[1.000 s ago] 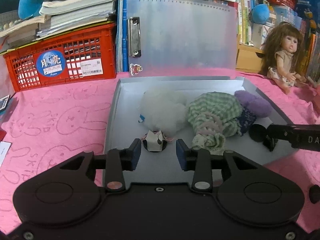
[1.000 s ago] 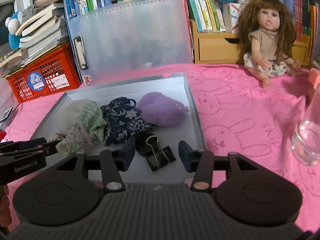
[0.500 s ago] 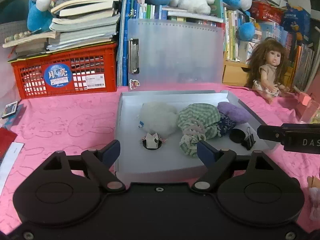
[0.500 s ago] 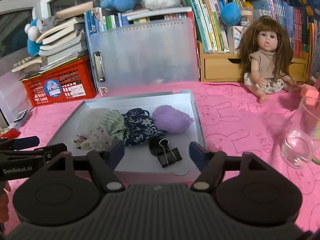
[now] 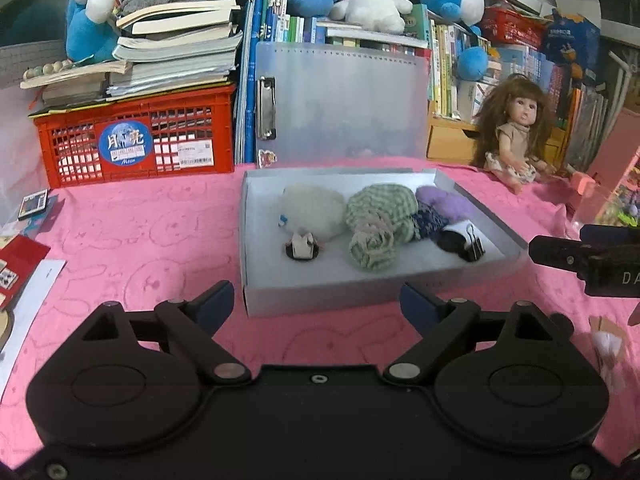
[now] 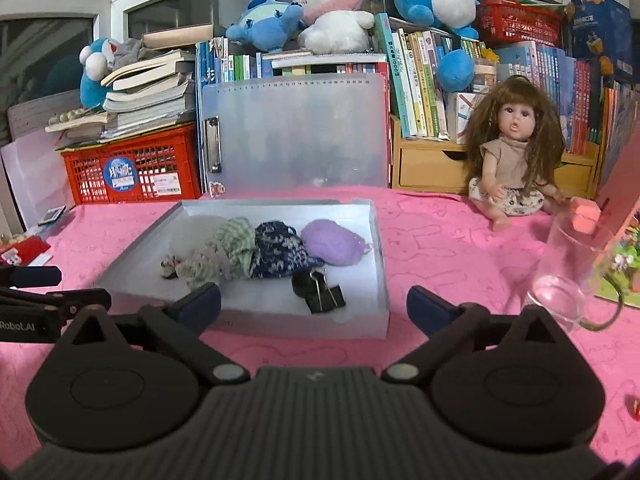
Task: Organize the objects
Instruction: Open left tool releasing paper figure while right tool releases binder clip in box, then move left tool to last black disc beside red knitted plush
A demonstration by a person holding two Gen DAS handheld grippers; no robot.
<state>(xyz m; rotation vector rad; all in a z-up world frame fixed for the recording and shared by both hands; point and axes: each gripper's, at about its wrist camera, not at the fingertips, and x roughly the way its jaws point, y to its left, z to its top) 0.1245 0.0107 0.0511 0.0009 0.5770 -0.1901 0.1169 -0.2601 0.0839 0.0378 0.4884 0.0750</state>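
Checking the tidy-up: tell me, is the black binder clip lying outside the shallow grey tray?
No, the black binder clip lies inside the shallow grey tray.

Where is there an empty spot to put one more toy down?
The pink cloth between the red crate and the gray tray is bare. So is the cloth between the tray and the doll. Inside the tray, only the front left corner is free; the middle is crowded with pouches and a black clip.

Doll (image 6: 516,152) seated on pink cloth (image 6: 440,240) before wooden drawer (image 6: 432,168) — books (image 6: 416,84) shelved behind. Red crate (image 5: 136,140) topped by stacked books (image 5: 172,60). Glass (image 6: 568,272) stood beside doll.
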